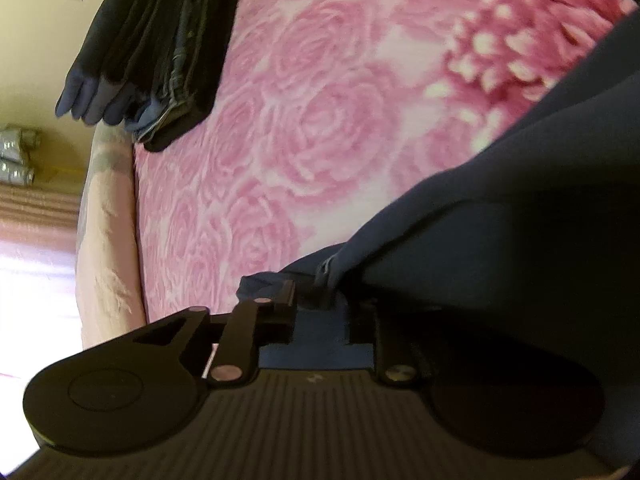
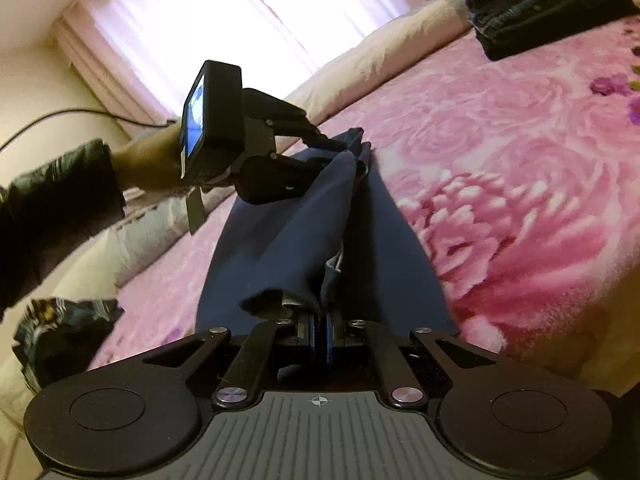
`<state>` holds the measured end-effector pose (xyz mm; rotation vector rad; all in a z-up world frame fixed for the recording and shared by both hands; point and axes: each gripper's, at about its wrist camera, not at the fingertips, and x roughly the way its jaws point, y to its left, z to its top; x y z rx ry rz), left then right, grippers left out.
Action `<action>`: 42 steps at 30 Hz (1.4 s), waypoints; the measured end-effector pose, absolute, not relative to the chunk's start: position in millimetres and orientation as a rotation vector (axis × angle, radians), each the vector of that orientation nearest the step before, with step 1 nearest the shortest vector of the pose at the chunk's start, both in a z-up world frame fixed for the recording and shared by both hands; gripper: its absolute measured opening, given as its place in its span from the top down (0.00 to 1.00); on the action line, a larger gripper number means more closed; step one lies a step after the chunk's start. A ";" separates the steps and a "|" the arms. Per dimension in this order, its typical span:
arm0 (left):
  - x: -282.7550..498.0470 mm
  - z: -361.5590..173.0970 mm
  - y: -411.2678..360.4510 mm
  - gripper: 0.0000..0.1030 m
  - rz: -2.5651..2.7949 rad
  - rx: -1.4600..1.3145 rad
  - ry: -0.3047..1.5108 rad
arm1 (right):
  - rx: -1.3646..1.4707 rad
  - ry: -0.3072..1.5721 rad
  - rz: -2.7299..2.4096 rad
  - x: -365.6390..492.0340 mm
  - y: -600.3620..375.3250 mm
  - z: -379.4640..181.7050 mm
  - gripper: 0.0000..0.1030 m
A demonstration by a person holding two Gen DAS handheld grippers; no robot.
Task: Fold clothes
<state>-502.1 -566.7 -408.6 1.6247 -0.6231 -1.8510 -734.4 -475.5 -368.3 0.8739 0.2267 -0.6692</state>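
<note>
- Pink rose-patterned blanket (image 2: 500,128) covered the bed and served as the folding surface, with plenty of it bare on the right of the right wrist view, probably so the garment had room to be laid down flat.
- Nearest in that view, the right gripper (image 2: 321,330) had its jaws pressed together on a bunched edge of the navy garment (image 2: 296,220), the cloth pinched between the blue pads so it could be lifted without slipping.
- From there the navy garment ran away as a long band, one fold raised in a ridge while the rest lay on the blanket; judging by this, it was being stretched lengthwise to line up its edges for a fold.
- Farther along, the left gripper (image 2: 344,146) was clamped on the opposite end of the same cloth, held up by the person's hand (image 2: 148,160), which kept the band taut between the two tools.
- The left wrist view agreed: the left gripper's jaws were closed on a gathered corner, and the cloth draped over the right side of the tool.
- Farthest off, a stack of dark folded clothes (image 1: 160,48) sat at the blanket's edge, with a cream pillow (image 2: 384,48) and a bright curtained window (image 2: 224,12) beyond, likely the pile for finished pieces, kept well apart from the working area.
</note>
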 end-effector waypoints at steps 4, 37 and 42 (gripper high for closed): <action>-491.8 -386.0 -554.4 0.61 -1.859 1.546 -0.555 | 0.974 0.203 -0.664 -738.9 -479.4 -377.7 0.97; -375.2 -363.2 -406.0 0.56 -1.781 1.021 0.072 | 0.648 0.411 -0.797 -713.6 -474.5 -333.6 0.96; -368.8 -360.9 -394.4 0.56 -1.751 1.021 0.058 | 0.512 0.450 -0.792 -692.5 -471.5 -318.7 0.29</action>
